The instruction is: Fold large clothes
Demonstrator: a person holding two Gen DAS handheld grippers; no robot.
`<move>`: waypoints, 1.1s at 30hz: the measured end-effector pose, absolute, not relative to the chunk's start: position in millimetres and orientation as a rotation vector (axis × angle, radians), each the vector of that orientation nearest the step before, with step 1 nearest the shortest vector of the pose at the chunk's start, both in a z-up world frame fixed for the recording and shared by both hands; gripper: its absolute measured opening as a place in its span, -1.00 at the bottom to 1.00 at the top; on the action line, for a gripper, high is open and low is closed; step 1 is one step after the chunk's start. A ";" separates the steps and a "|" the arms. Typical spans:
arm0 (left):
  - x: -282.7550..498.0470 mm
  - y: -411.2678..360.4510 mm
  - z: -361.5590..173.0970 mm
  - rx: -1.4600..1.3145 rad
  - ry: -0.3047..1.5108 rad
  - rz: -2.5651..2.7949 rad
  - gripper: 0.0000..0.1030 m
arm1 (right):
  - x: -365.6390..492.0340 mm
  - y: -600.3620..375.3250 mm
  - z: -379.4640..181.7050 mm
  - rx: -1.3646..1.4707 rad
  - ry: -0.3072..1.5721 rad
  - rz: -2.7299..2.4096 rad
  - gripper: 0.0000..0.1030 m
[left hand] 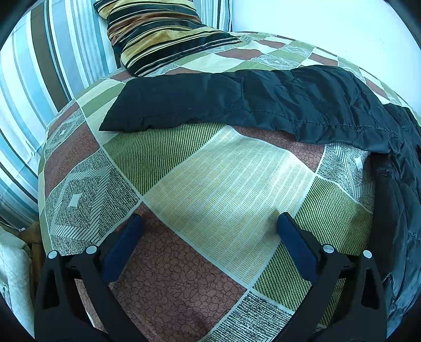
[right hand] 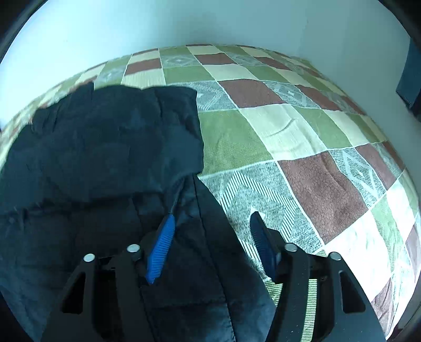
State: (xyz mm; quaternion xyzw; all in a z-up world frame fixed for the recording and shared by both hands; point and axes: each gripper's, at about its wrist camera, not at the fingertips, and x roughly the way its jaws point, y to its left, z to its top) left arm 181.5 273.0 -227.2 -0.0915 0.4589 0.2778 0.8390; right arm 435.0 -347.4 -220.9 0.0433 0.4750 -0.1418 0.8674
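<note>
Two grippers: both have blue pads and black arms, and both are over a bed.
Bed cover: a blanket of squares in green, cream, brown-red and grey, with white lines between them. It lies mostly flat, with a small wrinkle in one cream square in the right wrist view.
Pillow: striped black, gold and brown, at the far end of the bed, near the jacket but not touching it.
Curtain: blue, white and brown stripes, hanging beside the bed on the left.
Wall: plain and pale, right behind the bed.
Jacket: big, black and puffy, with stitched lines. It lies on the bed cover. One long sleeve stretches flat across the bed, and the body is bunched up on the right side.
Left gripper: wide open, holding nothing, over bare blanket, well apart from the sleeve.
Right gripper: open, with nothing pinched. One pad is over the jacket's edge and the other is over the blanket.
</note>
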 end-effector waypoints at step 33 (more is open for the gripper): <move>175.8 387.3 -210.2 -0.485 0.873 0.602 0.96 | 428.9 -346.7 -234.6 0.050 0.954 -0.383 0.66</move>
